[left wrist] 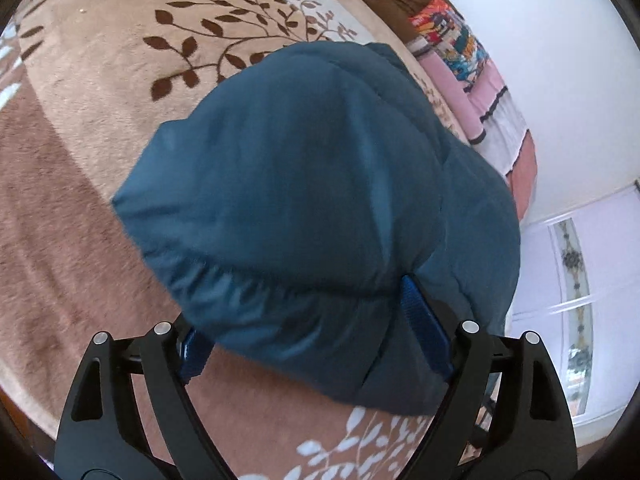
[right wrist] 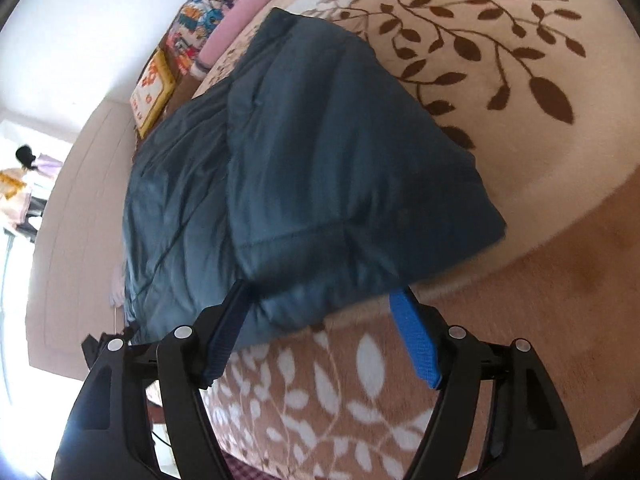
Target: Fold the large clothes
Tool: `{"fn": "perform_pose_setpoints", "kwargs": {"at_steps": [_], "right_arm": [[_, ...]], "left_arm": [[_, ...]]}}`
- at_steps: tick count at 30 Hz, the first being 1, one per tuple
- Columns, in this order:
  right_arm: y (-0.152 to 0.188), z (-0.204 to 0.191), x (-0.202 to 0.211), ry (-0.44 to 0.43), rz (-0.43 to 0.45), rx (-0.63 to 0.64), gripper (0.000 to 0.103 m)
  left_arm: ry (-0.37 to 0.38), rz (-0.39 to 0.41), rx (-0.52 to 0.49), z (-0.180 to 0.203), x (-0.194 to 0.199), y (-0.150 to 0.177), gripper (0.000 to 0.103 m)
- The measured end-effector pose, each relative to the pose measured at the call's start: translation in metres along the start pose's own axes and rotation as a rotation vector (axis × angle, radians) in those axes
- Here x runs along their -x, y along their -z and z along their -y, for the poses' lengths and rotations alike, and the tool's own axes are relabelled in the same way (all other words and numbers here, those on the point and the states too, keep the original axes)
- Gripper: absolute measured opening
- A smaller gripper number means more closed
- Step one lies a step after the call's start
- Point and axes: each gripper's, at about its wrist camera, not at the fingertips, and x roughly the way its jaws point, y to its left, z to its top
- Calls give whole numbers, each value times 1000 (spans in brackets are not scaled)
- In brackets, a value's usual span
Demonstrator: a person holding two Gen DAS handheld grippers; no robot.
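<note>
A dark teal padded jacket (left wrist: pixel 304 200) lies folded on a beige and brown leaf-patterned blanket (left wrist: pixel 100 100). In the left wrist view its near edge bulges between the wide-spread blue pads (left wrist: pixel 426 332) of my left gripper (left wrist: pixel 304 320), covering the fingertips. In the right wrist view the jacket (right wrist: pixel 320 160) shows as a folded stack, and my right gripper (right wrist: pixel 320 304) is open with its near corner lying between the blue pads (right wrist: pixel 414 340), the jaws spread wide on either side.
Pink and patterned pillows (left wrist: pixel 472 76) and a yellow cushion (right wrist: pixel 154 88) lie at the head of the bed by a white wall. A white wardrobe door (left wrist: pixel 572 280) stands to the right. The blanket (right wrist: pixel 520 80) extends right of the jacket.
</note>
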Motion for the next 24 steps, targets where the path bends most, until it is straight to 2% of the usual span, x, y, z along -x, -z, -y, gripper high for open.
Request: {"fn": "perform_pose_setpoints", "kwargs": {"at_steps": [2, 4, 5, 7, 10, 11, 14, 18, 24], "right_arm": [[-7, 4, -6, -11, 3, -28, 71], [-11, 6, -9, -15, 15, -38, 71], [-13, 4, -10, -12, 27, -35, 67], [-10, 1, -9, 7, 40, -14, 58], [-10, -10, -7, 36, 70, 33, 38], [-8, -12, -6, 45, 75, 44, 33], [0, -17, 2, 71, 102, 86, 26], [13, -34, 12, 161, 138, 187, 24], [28, -40, 19, 211, 126, 221, 23]], "left_arm": [[5, 10, 5, 2, -3, -2, 84], [16, 34, -12, 6, -2, -3, 69], [18, 42, -29, 8, 0, -4, 62], [20, 61, -80, 15, 4, -4, 41], [4, 94, -156, 29, 13, -3, 26], [-1, 103, -174, 32, 16, -3, 24], [-20, 128, -229, 41, 27, 0, 20], [-27, 130, -256, 44, 39, 3, 18], [-31, 106, -274, 35, 55, 16, 18]]}}
